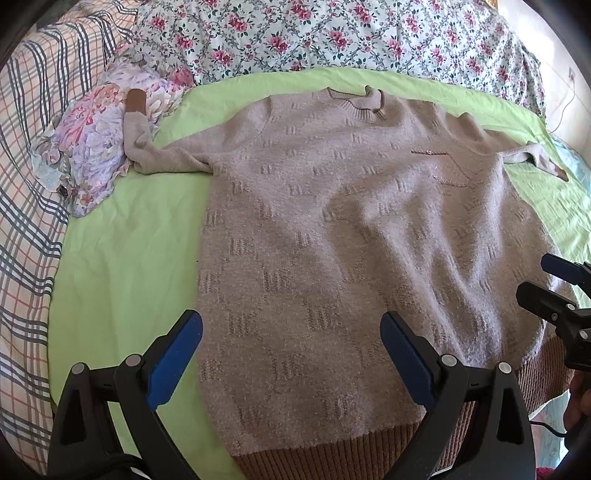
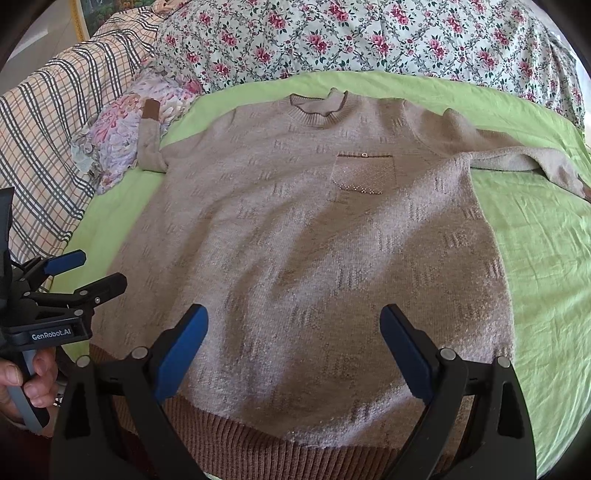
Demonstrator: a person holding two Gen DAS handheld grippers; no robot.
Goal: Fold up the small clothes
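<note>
Beige knit, fuzzy and nubbly with a repeating pattern of short darker bars, makes up the sweater (image 1: 332, 229) (image 2: 306, 240) that lies flat, front up, on a lime-green sheet (image 1: 125, 258) (image 2: 546, 266) spread over the bed. Its hem (image 1: 332, 461) (image 2: 266, 446) is a ribbed brown band at 6 o'clock; the ribbed round collar (image 2: 317, 107) sits at 12 o'clock. A small chest pocket (image 2: 364, 173), woven in a fine glinting diamond texture with a button on its top edge, lies toward 1 o'clock in the right wrist view. One sleeve runs toward 10 o'clock, its brown cuff (image 1: 136, 101) resting on a crumpled lilac floral cloth (image 1: 88, 147); the other sleeve (image 2: 524, 162) trails toward 2 o'clock. A rose-print quilt (image 1: 332, 33) lies beyond, a plaid blanket (image 1: 26, 184) at 9 o'clock.

The left gripper (image 1: 291, 354) (image 2: 86, 269) hovers over the hem's left part, blue ridged pads spread wide, pinching nothing. The right gripper (image 2: 293, 350) (image 1: 546, 280) hangs equally spread over the hem's right part.
</note>
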